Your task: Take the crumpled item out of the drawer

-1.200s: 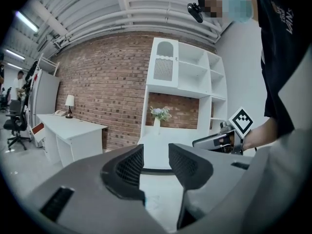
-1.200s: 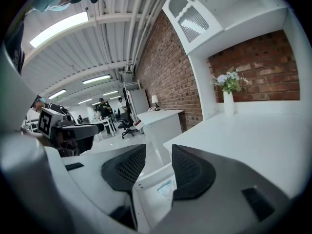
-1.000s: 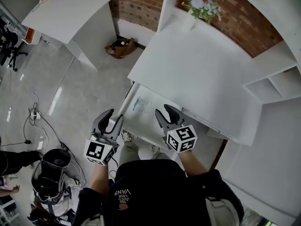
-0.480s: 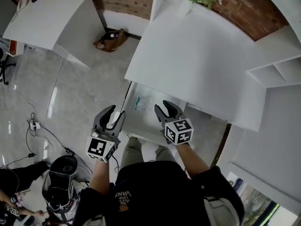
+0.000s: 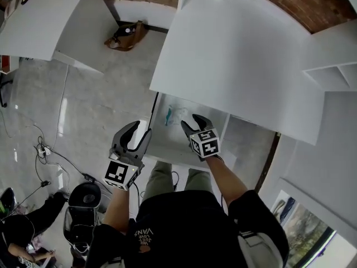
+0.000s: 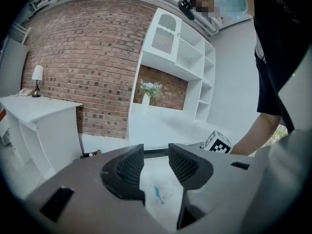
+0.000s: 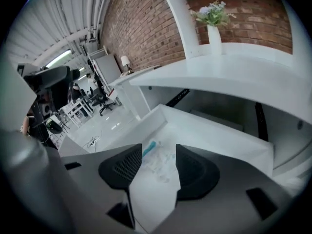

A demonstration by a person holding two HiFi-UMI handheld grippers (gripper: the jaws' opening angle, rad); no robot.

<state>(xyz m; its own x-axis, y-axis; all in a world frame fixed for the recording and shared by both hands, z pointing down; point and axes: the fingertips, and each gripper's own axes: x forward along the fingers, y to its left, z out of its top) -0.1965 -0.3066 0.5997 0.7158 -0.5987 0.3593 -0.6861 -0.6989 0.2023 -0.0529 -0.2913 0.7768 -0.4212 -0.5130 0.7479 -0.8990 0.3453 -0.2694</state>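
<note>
Crumpled plastic wrapper [image 5: 175, 116]: loose on drawer [image 5: 163, 144] floor, near left wall. Likely light, soft, slippery; pinch across bunched middle. Right claw [image 5: 191, 121]: just opened wide, empty, aimed at wrapper. Left claw [image 5: 140, 132]: open, empty, beside drawer.

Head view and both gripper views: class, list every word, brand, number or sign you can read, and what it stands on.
"VANS", upside down, on the person's black shirt; smaller lines beside it too small to read.
Crumpled item in the drawer: teal print, too blurred to read.
Left marker cube and right marker cube: square patterns only, no letters.
</note>
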